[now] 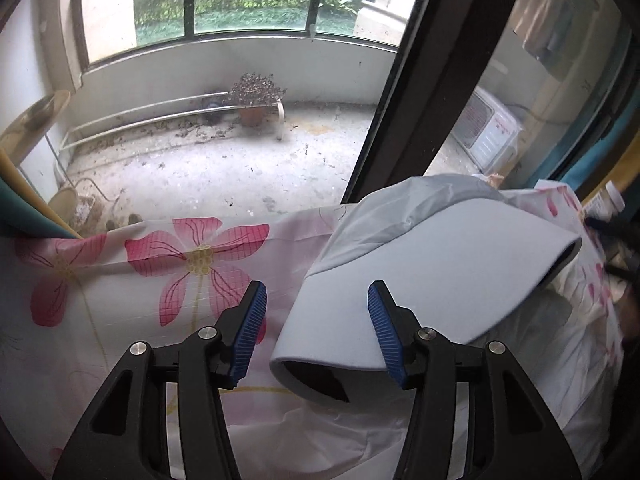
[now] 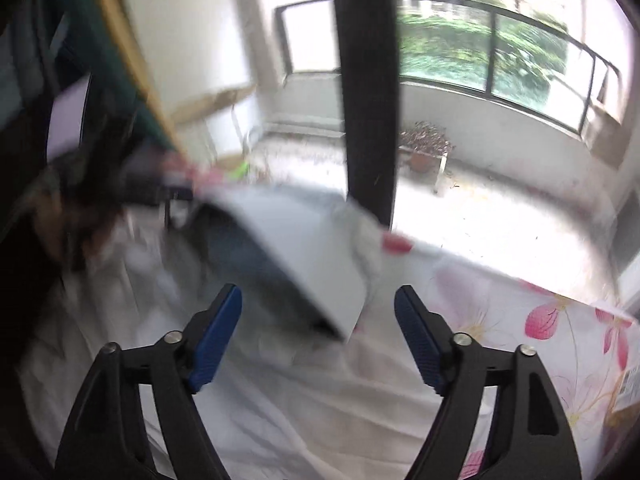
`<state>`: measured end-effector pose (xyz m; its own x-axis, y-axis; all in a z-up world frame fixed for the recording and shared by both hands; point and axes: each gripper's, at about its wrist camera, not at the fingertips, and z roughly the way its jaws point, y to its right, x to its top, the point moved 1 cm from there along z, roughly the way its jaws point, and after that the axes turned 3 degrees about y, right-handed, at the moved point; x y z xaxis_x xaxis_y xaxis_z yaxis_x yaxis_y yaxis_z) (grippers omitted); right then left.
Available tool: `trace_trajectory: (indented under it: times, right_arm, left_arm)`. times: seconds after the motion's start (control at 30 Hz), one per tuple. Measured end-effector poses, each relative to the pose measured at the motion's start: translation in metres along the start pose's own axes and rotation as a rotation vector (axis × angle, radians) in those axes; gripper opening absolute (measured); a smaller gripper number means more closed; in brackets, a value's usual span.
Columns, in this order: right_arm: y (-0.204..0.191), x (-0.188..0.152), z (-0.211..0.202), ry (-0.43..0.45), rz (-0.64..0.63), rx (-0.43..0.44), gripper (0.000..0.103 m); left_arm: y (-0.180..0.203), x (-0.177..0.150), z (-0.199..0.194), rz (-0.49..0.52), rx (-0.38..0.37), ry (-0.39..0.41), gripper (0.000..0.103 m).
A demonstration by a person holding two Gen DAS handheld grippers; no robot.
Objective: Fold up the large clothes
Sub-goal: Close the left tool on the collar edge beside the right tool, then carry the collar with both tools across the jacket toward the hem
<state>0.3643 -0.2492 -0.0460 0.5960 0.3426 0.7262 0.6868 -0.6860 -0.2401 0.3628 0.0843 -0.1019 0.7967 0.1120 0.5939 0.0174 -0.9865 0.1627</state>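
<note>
Left wrist view. The left hand-held gripper point(image 1: 317, 312) stands released, its blue pads wide apart and grasping nothing. Between and just beyond them lies the pale grey garment point(image 1: 440, 256), resting on the bench, which is covered by a floral cloth point(image 1: 192, 256) printed with pink flowers. The near end of the garment forms a smooth rolled tube with a dark open mouth; it reads as a sleeve or folded edge, though which cannot be confirmed. A thinner, creased layer of the same garment sits behind the roll, near the dark door frame point(image 1: 408, 92).

Right wrist view. The right hand-held gripper point(image 2: 318, 308) is likewise released, jaws spread, holding nothing. The picture is blurred by motion. The same garment appears ahead of the fingertips as a raised flap over a shadowed hollow, with white crumpled fabric spread beneath it; whether that fabric belongs to the garment or the bench covering cannot be told.

Handling assessment. The garment is judged light and soft, with some body: the roll holds its shape rather than collapsing. The surface looks smooth and possibly slippery, so a pinch on a single thin layer may slide. The firmest hold is judged to be the doubled rim of the rolled end for the left gripper, and the far free corner of the flap for the right. The loose floral cloth beneath risks being pinched along with it.
</note>
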Motion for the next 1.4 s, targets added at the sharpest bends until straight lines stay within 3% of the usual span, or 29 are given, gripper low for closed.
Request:
trace_trajectory:
  times: [0.17, 0.3, 0.43, 0.47, 0.57, 0.63, 0.67, 0.7, 0.77, 0.9, 1.13, 1.23, 1.4]
  right_arm:
    - [0.018, 0.003, 0.041, -0.073, 0.192, -0.07, 0.082]
    - [0.007, -0.008, 0.078, -0.154, 0.162, -0.104, 0.082]
    - [-0.007, -0.014, 0.09, -0.171, 0.083, -0.115, 0.079]
    - [-0.009, -0.015, 0.091, -0.175, 0.068, -0.116, 0.06]
    - [-0.012, -0.015, 0.082, -0.161, 0.004, -0.193, 0.035]
    - [-0.019, -0.012, 0.078, -0.137, -0.048, -0.231, 0.025]
    - [-0.022, -0.011, 0.075, -0.123, -0.064, -0.241, 0.02]
    - [-0.025, -0.01, 0.073, -0.109, -0.085, -0.26, 0.019]
    - [-0.032, -0.01, 0.066, -0.067, -0.159, -0.321, 0.016]
    - [-0.05, -0.013, 0.045, 0.034, -0.28, -0.39, 0.015]
    - [-0.09, -0.033, 0.016, 0.203, -0.541, -0.516, 0.015]
    - [-0.098, -0.049, 0.012, 0.215, -0.609, -0.545, 0.016]
    - [-0.101, -0.071, 0.005, 0.177, -0.596, -0.528, 0.017]
  left_arm:
    - [0.002, -0.007, 0.0, 0.036, 0.004, -0.002, 0.056]
    - [0.005, -0.008, -0.004, 0.054, -0.013, 0.003, 0.056]
    - [0.001, -0.011, -0.003, 0.056, -0.045, -0.02, 0.062]
    - [0.0, -0.012, -0.001, 0.051, -0.051, -0.027, 0.062]
    - [-0.003, -0.014, 0.001, 0.038, -0.078, -0.035, 0.062]
    - [-0.003, -0.014, 0.001, 0.038, -0.076, -0.032, 0.062]
    - [-0.002, -0.014, 0.001, 0.04, -0.077, -0.03, 0.056]
    - [-0.002, -0.014, 0.0, 0.046, -0.072, -0.022, 0.045]
    - [-0.001, -0.014, -0.004, 0.046, -0.07, 0.0, 0.033]
    - [0.005, -0.011, -0.027, 0.051, -0.102, 0.099, 0.019]
    - [0.023, -0.021, -0.07, 0.117, -0.134, 0.237, 0.018]
    - [0.03, -0.033, -0.084, 0.141, -0.141, 0.277, 0.018]
    - [0.047, -0.059, -0.091, 0.181, -0.133, 0.259, 0.018]
